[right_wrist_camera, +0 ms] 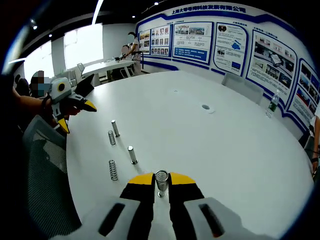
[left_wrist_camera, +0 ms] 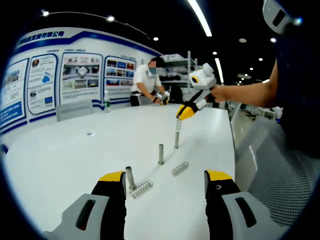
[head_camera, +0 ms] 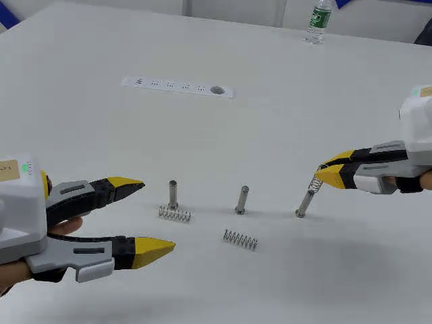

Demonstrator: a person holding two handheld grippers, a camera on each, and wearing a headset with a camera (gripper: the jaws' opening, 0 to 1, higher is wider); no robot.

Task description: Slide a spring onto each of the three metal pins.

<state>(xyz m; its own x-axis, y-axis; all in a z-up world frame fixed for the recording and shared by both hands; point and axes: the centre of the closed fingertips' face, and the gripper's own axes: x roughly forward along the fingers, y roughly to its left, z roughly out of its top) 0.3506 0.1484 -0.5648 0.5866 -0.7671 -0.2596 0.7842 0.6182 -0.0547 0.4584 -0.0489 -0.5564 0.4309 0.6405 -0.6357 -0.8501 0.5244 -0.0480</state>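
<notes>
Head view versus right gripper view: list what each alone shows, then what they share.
Head view: the leaning shaft of the right pin below the held spring. Right gripper view: blue wall boards and a person at a far table. Shared: middle pin, left pin, two loose springs on the table, open left gripper, right gripper shut on the held spring.

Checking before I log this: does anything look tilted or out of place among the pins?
In the head view the right pin leans toward the right gripper, shut on a spring at its tip; the left pin stands upright. That may be camera angle. Nothing else stands out.
</notes>
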